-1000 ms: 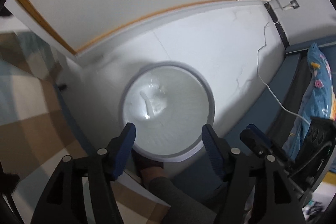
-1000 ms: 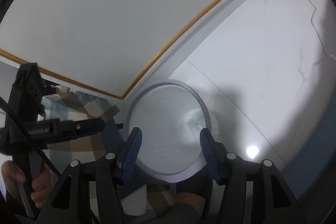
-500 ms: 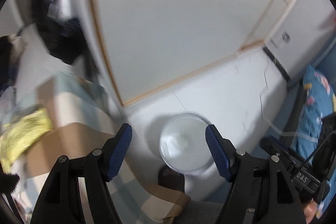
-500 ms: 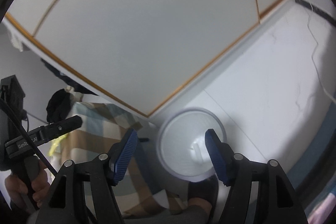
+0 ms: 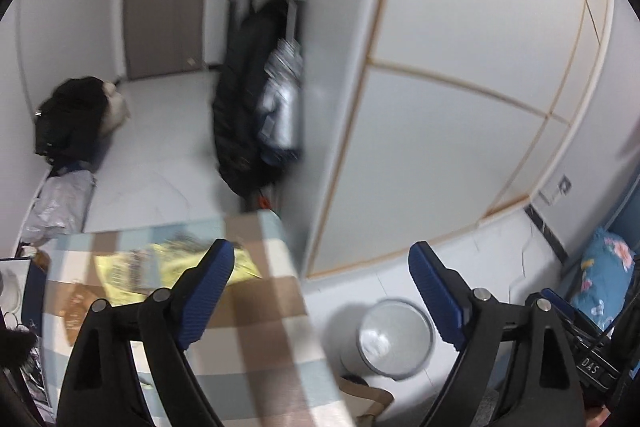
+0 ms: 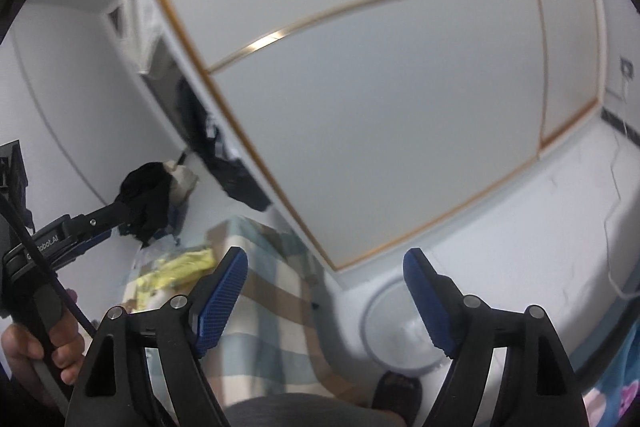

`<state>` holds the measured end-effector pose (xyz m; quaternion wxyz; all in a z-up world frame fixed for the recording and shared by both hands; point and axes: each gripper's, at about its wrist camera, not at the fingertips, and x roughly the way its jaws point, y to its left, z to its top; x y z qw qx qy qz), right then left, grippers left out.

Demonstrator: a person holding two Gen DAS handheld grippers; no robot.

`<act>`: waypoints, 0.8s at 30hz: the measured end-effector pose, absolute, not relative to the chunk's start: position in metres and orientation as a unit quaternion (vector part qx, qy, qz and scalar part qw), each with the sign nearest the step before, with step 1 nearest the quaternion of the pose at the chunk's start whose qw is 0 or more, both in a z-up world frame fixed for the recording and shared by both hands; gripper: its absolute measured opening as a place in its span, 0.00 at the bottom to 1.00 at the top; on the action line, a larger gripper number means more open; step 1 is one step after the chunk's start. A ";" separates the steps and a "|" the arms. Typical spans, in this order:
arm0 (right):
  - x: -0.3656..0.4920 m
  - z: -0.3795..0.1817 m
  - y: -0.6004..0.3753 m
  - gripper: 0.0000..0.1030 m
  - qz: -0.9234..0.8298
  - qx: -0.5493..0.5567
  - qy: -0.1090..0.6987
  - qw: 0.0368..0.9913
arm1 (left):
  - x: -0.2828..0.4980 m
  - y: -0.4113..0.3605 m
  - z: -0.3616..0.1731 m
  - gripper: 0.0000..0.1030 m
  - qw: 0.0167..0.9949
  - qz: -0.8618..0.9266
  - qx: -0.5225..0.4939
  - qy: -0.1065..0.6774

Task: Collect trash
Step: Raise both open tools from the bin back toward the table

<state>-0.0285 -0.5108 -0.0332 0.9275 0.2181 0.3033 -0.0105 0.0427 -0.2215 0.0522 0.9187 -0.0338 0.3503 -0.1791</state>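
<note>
A round grey trash bin (image 5: pixel 394 339) stands on the white floor beside the table, with white crumpled trash (image 5: pixel 376 337) inside; it also shows in the right wrist view (image 6: pixel 394 323). A yellow wrapper (image 5: pixel 148 269) lies on the checked tablecloth (image 5: pixel 256 343), also visible in the right wrist view (image 6: pixel 176 267). My left gripper (image 5: pixel 320 295) is open and empty, raised above the table edge. My right gripper (image 6: pixel 324 291) is open and empty, above the table edge and bin. The left gripper's body appears in the right wrist view (image 6: pixel 76 231).
A white wardrobe (image 5: pixel 460 87) with gold trim stands behind the bin. Dark coats (image 5: pixel 248 107) hang by the wardrobe's side. A black bag (image 5: pixel 68 119) and a plastic bag (image 5: pixel 60 203) lie on the floor at left. A blue floral cloth (image 5: pixel 604 275) is at right.
Both grippers have lifted away from the bin and tilted up and left. The bin now looks small and low; the table with the yellow wrapper has come into view.
</note>
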 end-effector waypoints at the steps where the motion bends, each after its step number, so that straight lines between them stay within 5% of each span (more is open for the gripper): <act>1: -0.031 -0.027 -0.504 0.80 -0.006 0.212 0.297 0.931 | 0.040 -0.213 0.056 0.86 0.923 -0.173 -0.038 0.343; 6: -0.035 0.002 -0.460 0.85 0.024 0.177 0.261 0.949 | 0.025 -0.174 0.069 0.93 0.940 -0.139 -0.054 0.308; 24: -0.018 0.032 -0.302 0.96 0.150 0.081 0.217 0.961 | 0.023 -0.033 0.047 0.95 0.953 -0.021 -0.120 0.277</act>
